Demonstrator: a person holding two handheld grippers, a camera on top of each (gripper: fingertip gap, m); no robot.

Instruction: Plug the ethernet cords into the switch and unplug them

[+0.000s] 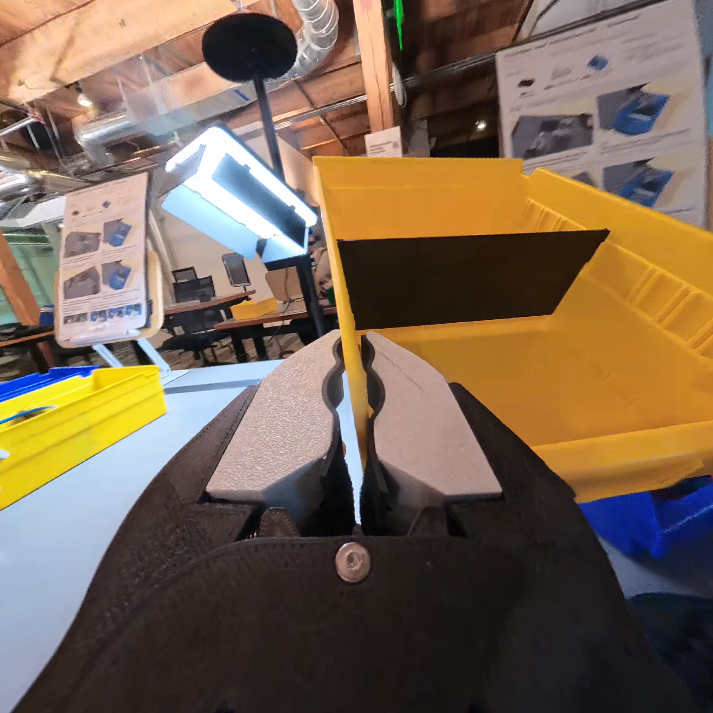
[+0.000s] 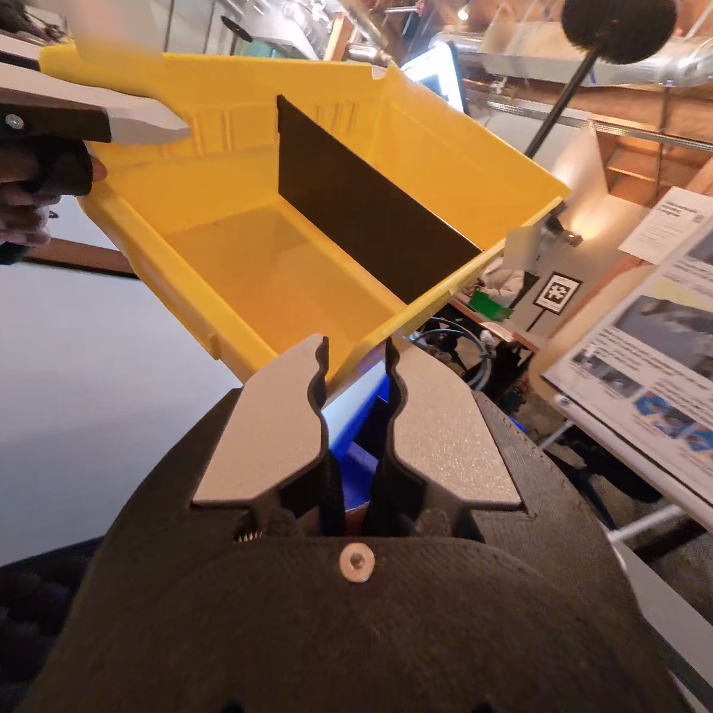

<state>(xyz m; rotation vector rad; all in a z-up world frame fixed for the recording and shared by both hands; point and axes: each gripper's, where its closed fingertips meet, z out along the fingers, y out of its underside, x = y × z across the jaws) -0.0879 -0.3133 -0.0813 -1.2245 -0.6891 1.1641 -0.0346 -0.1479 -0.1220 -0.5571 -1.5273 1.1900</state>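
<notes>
The tabletop (image 1: 96, 501) is lying pale grey under a big yellow bin (image 2: 277, 270), which is being held tilted above it. A black divider (image 2: 366, 216) is standing across the bin's inside, and the near compartment is showing only bare yellow floor. A second, flatter yellow bin (image 1: 77, 416) is sitting left of the big bin. The left tool (image 1: 353, 347) is pinching the big bin's side wall. The right tool (image 2: 357, 347) is standing spread at the bin's near corner. No cords or switch are showing.
</notes>
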